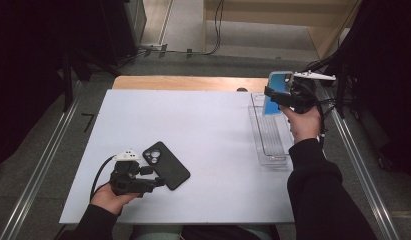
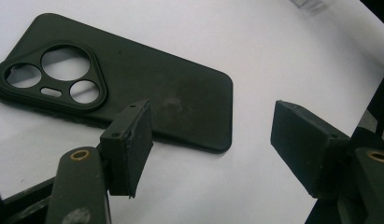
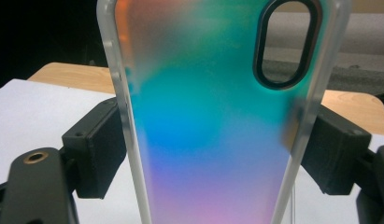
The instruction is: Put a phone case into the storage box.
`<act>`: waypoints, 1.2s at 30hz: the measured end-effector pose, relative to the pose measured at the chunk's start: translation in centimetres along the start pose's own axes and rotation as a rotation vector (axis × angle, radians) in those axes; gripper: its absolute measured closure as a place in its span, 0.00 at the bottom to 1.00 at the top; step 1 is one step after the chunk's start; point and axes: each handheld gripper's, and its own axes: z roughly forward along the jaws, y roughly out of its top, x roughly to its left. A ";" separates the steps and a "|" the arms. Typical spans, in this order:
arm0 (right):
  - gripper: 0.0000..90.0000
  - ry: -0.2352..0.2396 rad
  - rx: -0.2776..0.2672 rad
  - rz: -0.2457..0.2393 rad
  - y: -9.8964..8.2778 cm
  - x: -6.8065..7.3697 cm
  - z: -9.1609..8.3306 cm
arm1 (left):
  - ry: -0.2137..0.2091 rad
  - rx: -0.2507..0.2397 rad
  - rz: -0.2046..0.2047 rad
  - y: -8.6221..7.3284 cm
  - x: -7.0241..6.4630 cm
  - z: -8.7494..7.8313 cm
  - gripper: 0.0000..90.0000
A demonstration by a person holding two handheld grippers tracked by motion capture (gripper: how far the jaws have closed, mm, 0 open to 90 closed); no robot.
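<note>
A black phone case (image 1: 166, 164) (image 2: 133, 93) lies flat on the white table, camera cutouts toward the far left. My left gripper (image 1: 155, 181) (image 2: 210, 144) rests low at the case's near end, open, with its jaws apart over bare table just short of the case's corner. An iridescent blue-green phone case (image 1: 277, 92) (image 3: 213, 121) with a clear rim and an oval camera hole is held upright, my right gripper (image 1: 279, 97) (image 3: 213, 154) shut on its two long edges. It hangs above the far end of a clear plastic tray (image 1: 269, 134).
The white table sheet (image 1: 193, 130) covers a wooden tabletop (image 1: 183, 83) whose far edge shows. Metal rails (image 1: 38, 170) run along both sides of the table. Cables and dark equipment (image 1: 343, 95) crowd the far right corner.
</note>
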 end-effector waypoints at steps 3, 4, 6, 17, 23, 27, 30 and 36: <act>0.17 -0.013 -0.006 -0.017 0.4 0.1 0.7 | -0.002 0.005 0.006 0.0 0.0 0.0 0.33; 0.17 -0.020 -0.003 -0.016 0.6 0.1 1.0 | -0.002 0.005 0.006 0.0 0.0 0.0 0.33; 0.17 -0.034 0.002 -0.022 0.8 -0.1 1.7 | -0.002 0.004 0.007 0.0 0.0 0.0 0.33; 0.17 -0.078 0.044 -0.021 1.1 -1.1 5.6 | 0.004 0.001 0.002 0.2 0.3 0.0 0.33; 0.17 -0.092 0.072 0.023 0.4 -2.1 7.9 | 0.002 0.003 0.006 0.1 0.2 0.0 0.33; 0.17 -0.106 0.094 0.032 -0.2 -2.5 9.4 | 0.000 0.009 0.000 0.1 0.4 0.1 0.33; 0.17 -0.117 0.112 0.057 -0.7 -2.8 10.4 | 0.001 0.011 -0.005 0.1 0.5 0.3 0.33; 0.17 -0.121 0.133 0.051 -1.5 -3.0 12.0 | 0.002 0.018 0.000 0.0 0.4 0.4 0.33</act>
